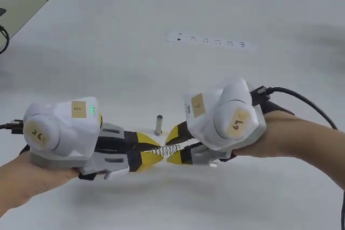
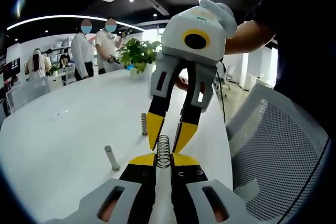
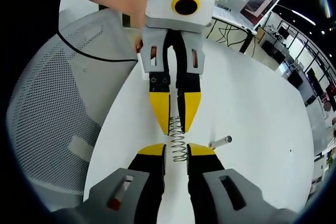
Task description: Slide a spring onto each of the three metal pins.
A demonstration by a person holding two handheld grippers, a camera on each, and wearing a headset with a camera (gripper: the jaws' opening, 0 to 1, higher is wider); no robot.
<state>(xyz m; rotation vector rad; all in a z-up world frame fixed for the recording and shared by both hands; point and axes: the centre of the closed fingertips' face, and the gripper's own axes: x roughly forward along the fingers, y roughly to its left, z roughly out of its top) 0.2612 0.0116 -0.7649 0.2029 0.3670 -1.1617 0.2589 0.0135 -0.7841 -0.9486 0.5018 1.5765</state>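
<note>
A small coil spring hangs above the table between the two grippers, which face each other tip to tip. My left gripper is shut on one end of the spring. The jaws of my right gripper stand slightly apart around the other end of the spring; the right gripper looks open. A bare metal pin stands upright just behind the tips. In the left gripper view, the bare pin is near, and a second pin farther back carries a spring.
A white power strip lies far back on the white table. A mesh office chair stands beside the table edge. People stand at the far end of the room.
</note>
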